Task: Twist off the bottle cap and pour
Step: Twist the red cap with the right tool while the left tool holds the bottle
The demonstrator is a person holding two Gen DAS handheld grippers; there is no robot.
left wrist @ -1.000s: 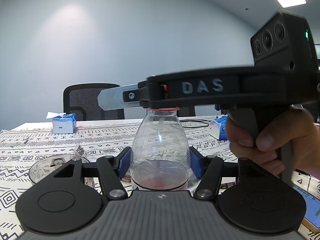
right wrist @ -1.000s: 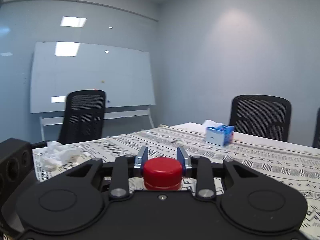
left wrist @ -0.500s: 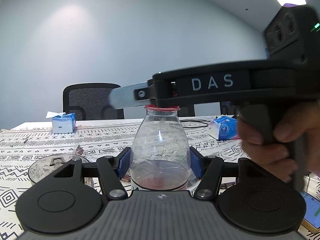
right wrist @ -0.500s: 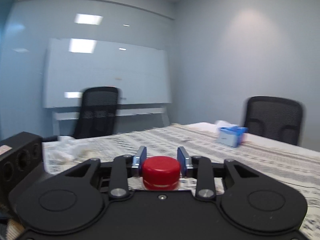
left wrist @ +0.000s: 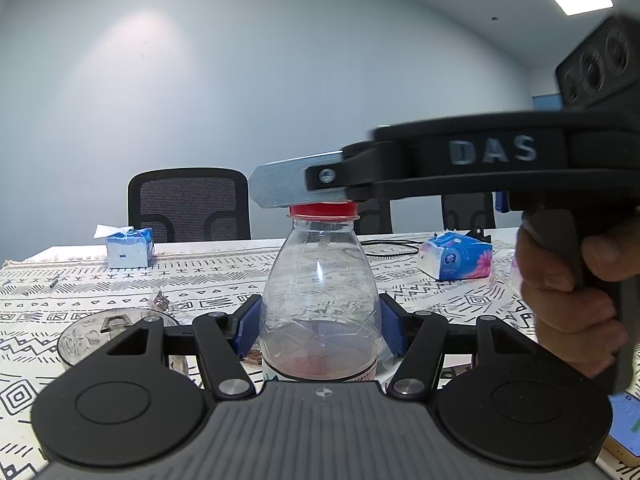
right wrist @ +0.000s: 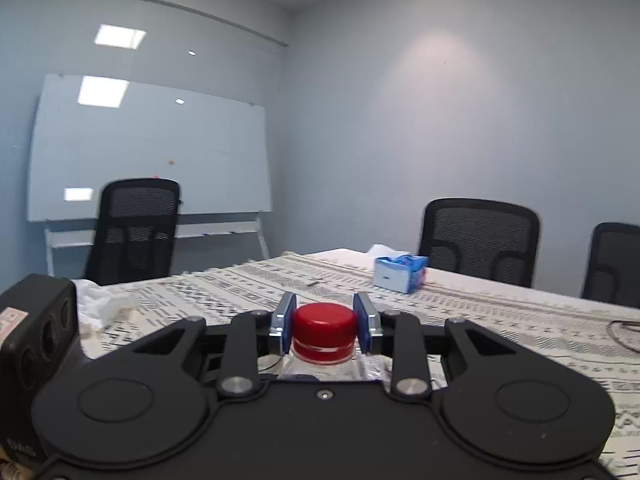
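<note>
Our left gripper (left wrist: 319, 330) clenches the body of the clear plastic bottle (left wrist: 320, 300), which stands upright on the patterned black-and-white tablecloth (left wrist: 200, 280) near its near edge. Our right gripper (right wrist: 324, 326) flanks the round red screw cap (right wrist: 324, 330) on the bottle's neck, though we cannot tell whether its blue pads (right wrist: 286, 326) actually press it. A glass bowl (left wrist: 92, 332) sits left of the bottle.
</note>
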